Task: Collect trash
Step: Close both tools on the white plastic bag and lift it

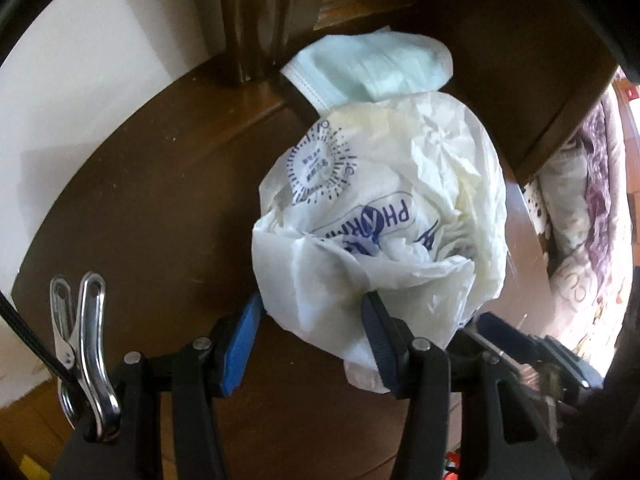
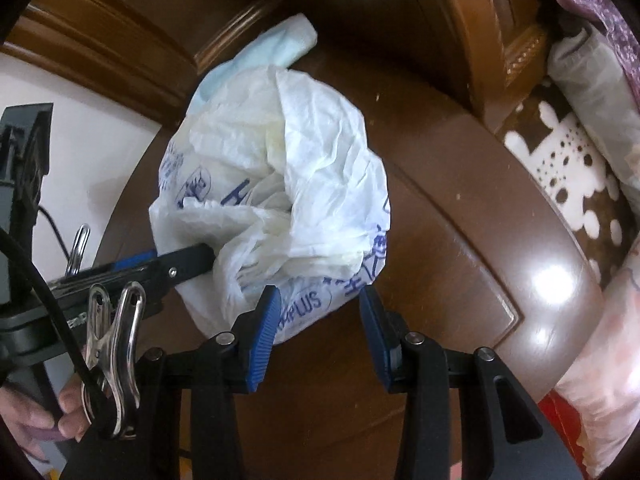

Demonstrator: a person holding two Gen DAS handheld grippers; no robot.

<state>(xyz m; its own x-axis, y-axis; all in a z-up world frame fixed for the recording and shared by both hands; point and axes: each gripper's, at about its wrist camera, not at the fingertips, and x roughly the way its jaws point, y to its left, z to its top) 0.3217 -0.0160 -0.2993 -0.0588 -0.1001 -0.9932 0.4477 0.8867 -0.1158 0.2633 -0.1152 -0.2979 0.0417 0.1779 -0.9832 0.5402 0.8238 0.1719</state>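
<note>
A crumpled white plastic bag [image 1: 384, 216] with blue print, stuffed with tissues, rests on a dark brown wooden top [image 1: 160, 200]. A pale blue face mask [image 1: 372, 68] lies just behind it against the wooden back. My left gripper [image 1: 310, 320] points down at the bag's near end, its pads pressing on a bulge of the bag; the right fingertip dents the plastic. My right gripper [image 2: 318, 312] holds the bag's [image 2: 280, 168] near lower edge between its blue pads. In the right wrist view the left gripper's finger [image 2: 188, 264] reaches into the bag from the left.
A carved wooden bed frame [image 2: 480, 40] rises behind the top. Bedding with a brown and white dotted blanket [image 2: 568, 172] lies to the right. A white wall [image 1: 80, 92] is at the left. A person's hand [image 2: 36, 416] shows at the lower left.
</note>
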